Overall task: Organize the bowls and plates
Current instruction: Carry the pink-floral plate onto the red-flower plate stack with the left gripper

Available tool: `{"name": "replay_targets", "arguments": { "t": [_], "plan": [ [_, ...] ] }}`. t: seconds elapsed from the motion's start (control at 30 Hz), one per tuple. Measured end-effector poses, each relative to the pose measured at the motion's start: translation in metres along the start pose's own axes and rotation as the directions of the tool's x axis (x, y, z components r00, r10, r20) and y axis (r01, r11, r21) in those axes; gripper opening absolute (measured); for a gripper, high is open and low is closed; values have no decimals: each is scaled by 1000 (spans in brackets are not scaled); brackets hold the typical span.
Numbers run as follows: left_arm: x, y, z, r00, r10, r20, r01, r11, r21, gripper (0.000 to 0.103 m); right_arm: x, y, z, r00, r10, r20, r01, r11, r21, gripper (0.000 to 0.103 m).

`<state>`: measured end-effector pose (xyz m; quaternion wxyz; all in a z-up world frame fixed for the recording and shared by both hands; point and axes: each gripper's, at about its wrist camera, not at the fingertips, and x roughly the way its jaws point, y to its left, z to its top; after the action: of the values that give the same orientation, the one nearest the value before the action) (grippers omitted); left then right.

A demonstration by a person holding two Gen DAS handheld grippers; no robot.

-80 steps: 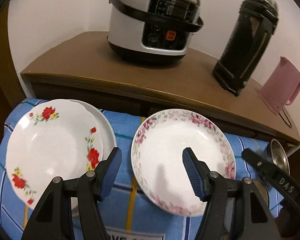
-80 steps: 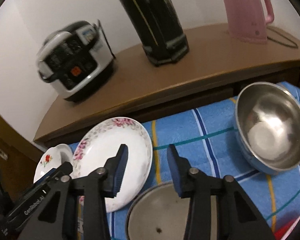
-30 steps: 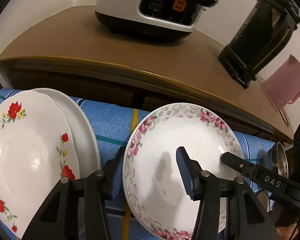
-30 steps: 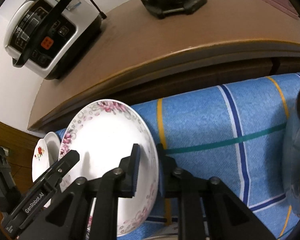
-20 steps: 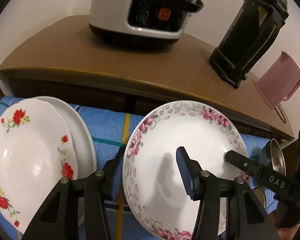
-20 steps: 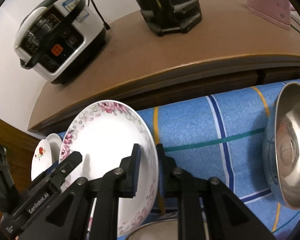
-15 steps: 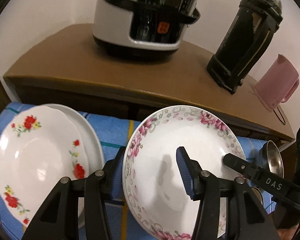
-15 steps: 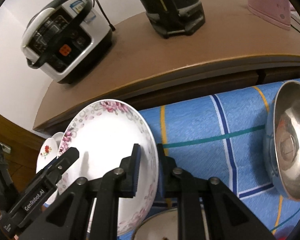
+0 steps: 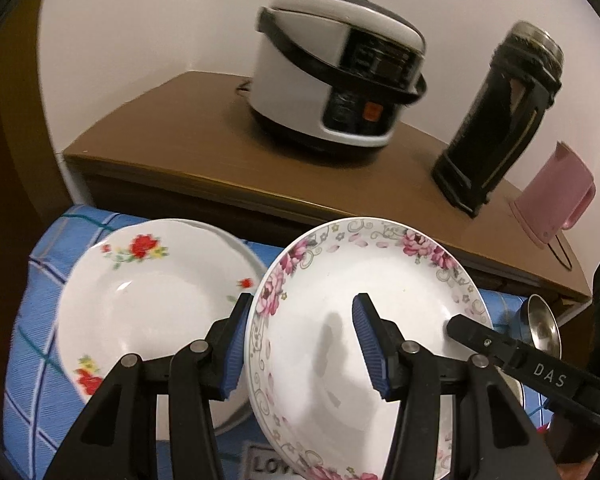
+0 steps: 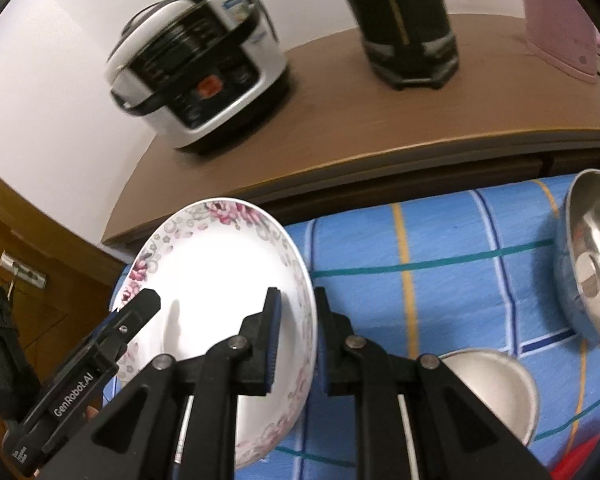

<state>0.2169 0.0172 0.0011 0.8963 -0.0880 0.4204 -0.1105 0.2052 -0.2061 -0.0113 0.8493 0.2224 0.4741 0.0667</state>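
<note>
A glossy ceramic plate is gleaming over woven blue cloth. Shiny steel bowls are reflecting light beside a matt wooden table.

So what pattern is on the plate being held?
Pink flowers with grey scrollwork around the white plate's rim, clearest in the left wrist view.

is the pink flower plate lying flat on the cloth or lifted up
Lifted and tilted: the right tongs pinch the pink flower plate's rim, and its edge hangs above the blue cloth.

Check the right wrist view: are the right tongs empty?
No, the right tongs are clamped on the rim of the pink-flowered plate.
</note>
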Motion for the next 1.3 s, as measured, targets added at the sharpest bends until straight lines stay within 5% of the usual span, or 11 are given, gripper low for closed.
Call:
{"name": "replay_targets", "arguments": {
  "t": [0.67, 1.3],
  "plan": [
    [-2, 112, -1, 993, 117, 6, -115, 985, -132, 53, 81, 103, -18, 994, 68, -84, -77, 991, -110, 16],
    [17, 132, -3, 989, 144, -25, -147, 977, -153, 53, 102, 130, -34, 999, 31, -34, -37, 980, -194, 16]
  ]
}}
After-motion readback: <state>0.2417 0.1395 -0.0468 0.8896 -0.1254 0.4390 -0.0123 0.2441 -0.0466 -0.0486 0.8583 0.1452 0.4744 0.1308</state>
